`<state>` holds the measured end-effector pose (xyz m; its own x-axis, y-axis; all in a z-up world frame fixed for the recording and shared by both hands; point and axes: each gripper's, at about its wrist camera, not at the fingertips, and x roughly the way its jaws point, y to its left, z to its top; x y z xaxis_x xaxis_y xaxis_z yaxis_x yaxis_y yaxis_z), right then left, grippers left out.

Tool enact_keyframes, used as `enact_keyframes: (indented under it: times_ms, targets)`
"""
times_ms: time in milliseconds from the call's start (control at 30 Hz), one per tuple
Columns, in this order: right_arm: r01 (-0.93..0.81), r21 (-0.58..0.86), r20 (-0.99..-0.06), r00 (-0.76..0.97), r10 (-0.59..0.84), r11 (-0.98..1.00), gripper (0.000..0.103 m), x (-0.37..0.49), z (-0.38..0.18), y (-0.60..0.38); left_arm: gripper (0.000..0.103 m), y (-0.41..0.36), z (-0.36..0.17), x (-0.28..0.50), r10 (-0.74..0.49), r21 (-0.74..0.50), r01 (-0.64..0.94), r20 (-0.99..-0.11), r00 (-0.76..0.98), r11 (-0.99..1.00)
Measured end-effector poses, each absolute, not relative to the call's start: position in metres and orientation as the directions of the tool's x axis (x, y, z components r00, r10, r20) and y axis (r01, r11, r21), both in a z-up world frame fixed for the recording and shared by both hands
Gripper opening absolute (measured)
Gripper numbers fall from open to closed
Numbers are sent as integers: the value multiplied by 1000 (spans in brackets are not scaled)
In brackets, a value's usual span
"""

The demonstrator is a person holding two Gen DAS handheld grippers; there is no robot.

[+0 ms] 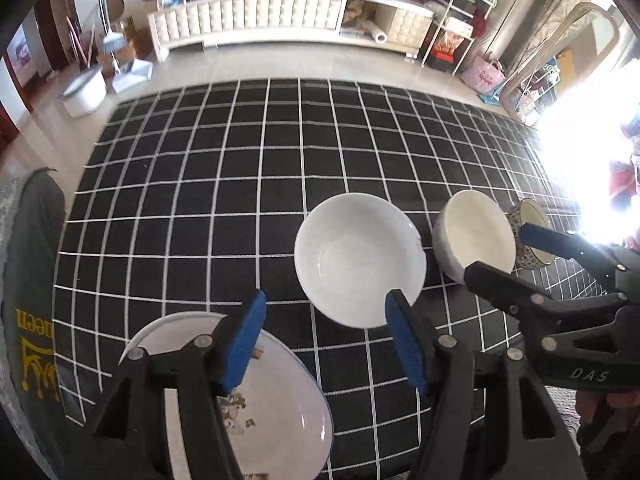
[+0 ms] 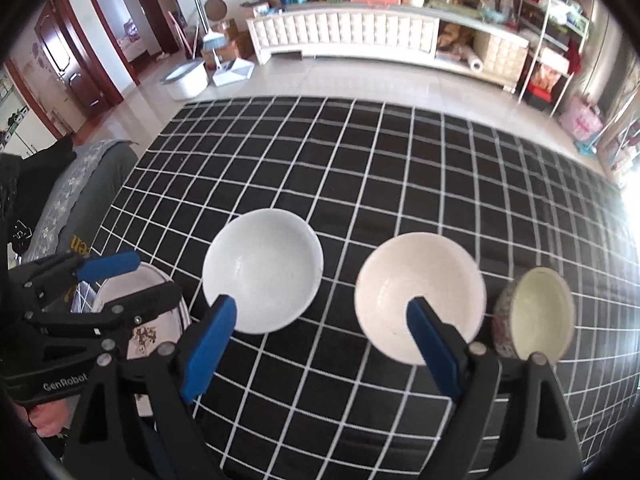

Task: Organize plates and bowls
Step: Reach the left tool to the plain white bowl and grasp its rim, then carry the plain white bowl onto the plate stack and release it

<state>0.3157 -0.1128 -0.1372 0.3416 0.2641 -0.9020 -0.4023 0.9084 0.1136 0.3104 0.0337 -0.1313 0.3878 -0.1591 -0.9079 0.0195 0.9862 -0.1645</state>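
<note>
On a black tablecloth with a white grid (image 1: 200,200) stand three bowls in a row: a white bowl (image 1: 360,260) (image 2: 262,272), a cream bowl (image 1: 476,236) (image 2: 416,292) and a small patterned bowl (image 1: 528,220) (image 2: 536,312). Stacked plates with a flower print (image 1: 272,400) (image 2: 160,320) lie at the near left. My left gripper (image 1: 326,300) (image 2: 154,276) hangs open between the plates and the white bowl's near rim, holding nothing. My right gripper (image 2: 322,306) (image 1: 498,252) is open wide over the gap between the white and cream bowls, also holding nothing.
A grey cushion with yellow lettering (image 1: 32,300) borders the table's left edge. Beyond the far edge is tiled floor with a white tub (image 1: 84,92), a long white cabinet (image 1: 248,20) and a metal shelf rack (image 1: 460,20). Strong glare fills the right side.
</note>
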Motion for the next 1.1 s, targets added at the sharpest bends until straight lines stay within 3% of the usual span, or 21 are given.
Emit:
enact_keyframes:
  times_ms: [200,300,367,633,767,1100]
  targets:
    - [-361,183,-930,239,281,914,88,346,-161,-107,60,45,-152,335,-193,-216,-29,-919,343,976]
    - [-368,173,-942,208,263,914,70,355,-172,-100,56,49,-160,342,-201,-229,-48,-922,332,972]
    - [-372,186,-946,183,268,910,60,358,-178,-98,39,50,-163,345,-191,-218,-53,-928,320,974]
    - [-377,167,-957,161,242,911,48,361,-189,-93,27,54,-176,355,-205,-227,-49,-937,282,973]
    - [-380,162,-959,158,237,911,34,361,-193,-95,21,53,-180,356,-200,-221,-46,-941,274,974]
    - [-393,156,-959,159,234,906,12,360,-197,-96,7,53,-184,353,-200,-214,-23,-943,264,977]
